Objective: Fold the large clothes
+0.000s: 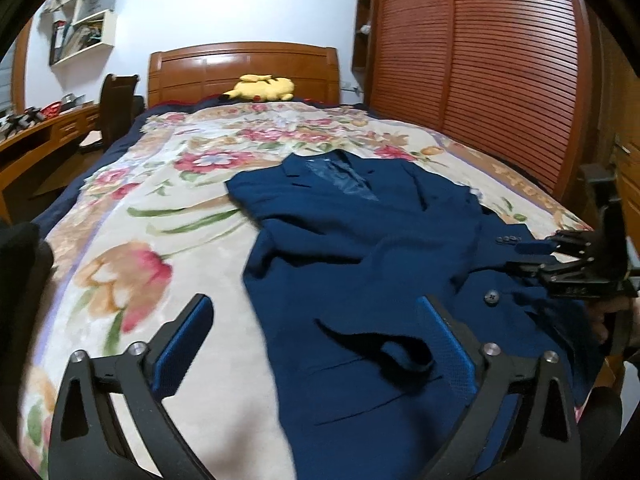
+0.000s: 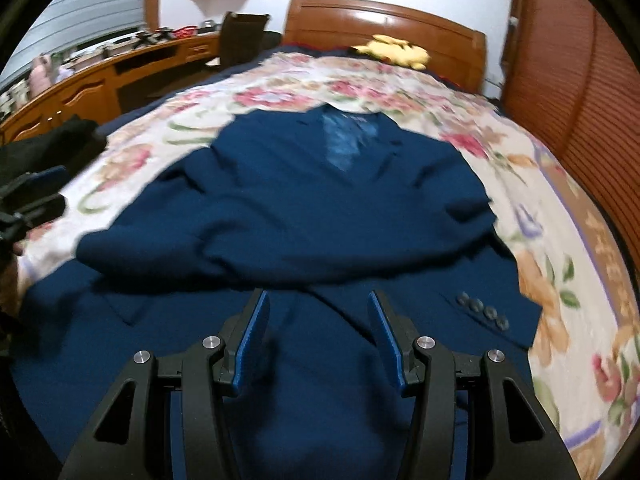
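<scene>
A navy blue suit jacket [image 1: 360, 248] [image 2: 304, 208] lies front up on the floral blanket [image 1: 152, 240] [image 2: 560, 240], collar toward the headboard. One sleeve is laid across its front, and the cuff with several buttons [image 2: 484, 313] rests at the right. My left gripper [image 1: 316, 316] is open wide over the jacket's lower left edge, with nothing between its pads. My right gripper [image 2: 318, 300] hovers over the jacket's lower middle with its jaws apart and nothing pinched. In the left wrist view the right gripper [image 1: 528, 258] is near the buttoned cuff [image 1: 509, 239].
A yellow plush toy [image 1: 260, 87] [image 2: 394, 51] lies by the wooden headboard [image 1: 244, 68]. Slatted wooden wardrobe doors [image 1: 480, 72] run along the bed's right side. A wooden desk [image 2: 92, 84] and a dark chair [image 1: 118, 100] stand to the left.
</scene>
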Motion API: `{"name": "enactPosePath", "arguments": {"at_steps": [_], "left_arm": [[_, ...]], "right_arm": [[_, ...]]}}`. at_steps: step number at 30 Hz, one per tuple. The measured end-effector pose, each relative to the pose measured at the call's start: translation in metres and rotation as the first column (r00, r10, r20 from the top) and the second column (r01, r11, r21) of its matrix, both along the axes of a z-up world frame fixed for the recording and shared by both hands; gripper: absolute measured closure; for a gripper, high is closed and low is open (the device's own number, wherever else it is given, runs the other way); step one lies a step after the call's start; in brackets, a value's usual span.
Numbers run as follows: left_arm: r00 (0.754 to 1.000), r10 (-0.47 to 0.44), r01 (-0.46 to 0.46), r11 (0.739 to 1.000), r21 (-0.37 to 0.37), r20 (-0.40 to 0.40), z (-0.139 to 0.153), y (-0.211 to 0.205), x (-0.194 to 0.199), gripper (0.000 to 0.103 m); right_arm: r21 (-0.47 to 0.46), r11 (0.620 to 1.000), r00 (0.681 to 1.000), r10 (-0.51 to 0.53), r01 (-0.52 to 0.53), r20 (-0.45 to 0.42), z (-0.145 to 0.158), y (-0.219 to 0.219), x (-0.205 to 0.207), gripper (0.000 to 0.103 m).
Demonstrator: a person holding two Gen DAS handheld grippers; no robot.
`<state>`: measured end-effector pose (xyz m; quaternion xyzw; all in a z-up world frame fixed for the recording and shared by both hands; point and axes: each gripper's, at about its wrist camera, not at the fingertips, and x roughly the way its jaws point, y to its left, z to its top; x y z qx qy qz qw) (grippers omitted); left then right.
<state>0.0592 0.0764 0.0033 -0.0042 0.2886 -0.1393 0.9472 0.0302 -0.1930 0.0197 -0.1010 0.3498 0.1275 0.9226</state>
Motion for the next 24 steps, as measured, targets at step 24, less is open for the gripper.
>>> {"name": "enactPosePath", "arguments": {"at_steps": [24], "left_arm": [[0.951, -0.038, 0.058, 0.997, 0.056, -0.308, -0.064, -0.037, 0.062, 0.038]], "right_arm": [[0.068, 0.996, 0.998, -0.047, 0.049, -0.037, -0.043, -0.028, 0.012, 0.050]]}}
